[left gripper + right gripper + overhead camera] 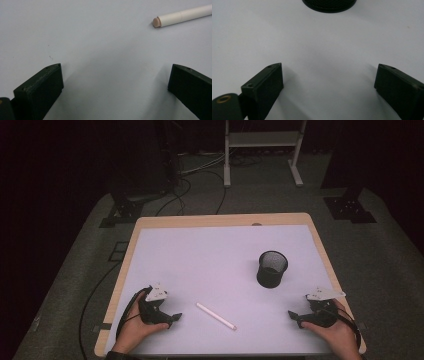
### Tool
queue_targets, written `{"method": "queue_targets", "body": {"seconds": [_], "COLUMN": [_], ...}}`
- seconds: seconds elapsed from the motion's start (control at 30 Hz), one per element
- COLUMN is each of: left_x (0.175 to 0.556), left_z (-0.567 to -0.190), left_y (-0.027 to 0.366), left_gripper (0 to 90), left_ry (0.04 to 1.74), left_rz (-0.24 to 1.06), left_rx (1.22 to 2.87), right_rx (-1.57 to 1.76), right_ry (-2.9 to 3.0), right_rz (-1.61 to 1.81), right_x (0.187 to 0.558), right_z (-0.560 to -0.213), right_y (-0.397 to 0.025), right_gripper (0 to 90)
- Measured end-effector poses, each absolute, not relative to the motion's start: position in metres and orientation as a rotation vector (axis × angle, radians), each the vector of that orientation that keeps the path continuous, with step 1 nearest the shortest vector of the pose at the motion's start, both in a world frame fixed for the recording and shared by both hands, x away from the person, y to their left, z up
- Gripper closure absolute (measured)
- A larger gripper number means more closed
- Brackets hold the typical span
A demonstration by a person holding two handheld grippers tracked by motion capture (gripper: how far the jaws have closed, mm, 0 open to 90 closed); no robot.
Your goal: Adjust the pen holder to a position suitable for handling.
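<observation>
I see my left gripper (170, 318) at lower left of the high view, jaws spread wide and empty, and my right gripper (295, 316) at lower right, likewise wide. A white marker, or perhaps a chalk stick (215, 316), lies bottom centre; the black mesh pen cup (272, 269) stands right of centre on the white mat (200, 255)

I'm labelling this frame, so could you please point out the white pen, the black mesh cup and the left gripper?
white pen (215, 316), high view, middle of its barrel
black mesh cup (271, 274), high view, its outer wall
left gripper (176, 316), high view, between its fingertips
</observation>
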State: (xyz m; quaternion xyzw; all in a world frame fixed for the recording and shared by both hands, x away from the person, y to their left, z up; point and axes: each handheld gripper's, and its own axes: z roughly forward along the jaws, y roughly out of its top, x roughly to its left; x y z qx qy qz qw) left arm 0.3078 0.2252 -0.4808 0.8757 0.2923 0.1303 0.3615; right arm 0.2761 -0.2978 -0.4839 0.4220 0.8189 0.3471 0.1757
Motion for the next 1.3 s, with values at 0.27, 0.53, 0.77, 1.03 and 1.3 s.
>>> {"method": "queue_targets", "body": {"seconds": [0.27,0.53,0.77,1.03,1.3], "left_x": [0.308,0.308,0.308,0.308,0.308], "left_z": [-0.481,-0.481,-0.481,-0.481,-0.481], "left_y": [0.225,0.225,0.225,0.225,0.225], "left_gripper": [0.0,0.0,0.0,0.0,0.0], "left_ry": [0.753,0.753,0.753,0.753,0.753], "left_rz": [0.335,0.336,0.334,0.334,0.334], "left_rx": [2.255,2.253,2.256,2.256,2.256], "right_rx": [1.202,1.202,1.190,1.200,1.182], "right_ry": [2.313,2.306,2.282,2.266,2.251], "right_rz": [0.987,0.985,1.021,1.051,1.068], "right_x": [0.276,0.276,0.279,0.281,0.286], "right_z": [-0.483,-0.477,-0.463,-0.451,-0.436], "right_y": [-0.298,-0.298,-0.297,-0.299,-0.297], "right_gripper": [9.8,19.7,20.7,21.7,21.7]}}
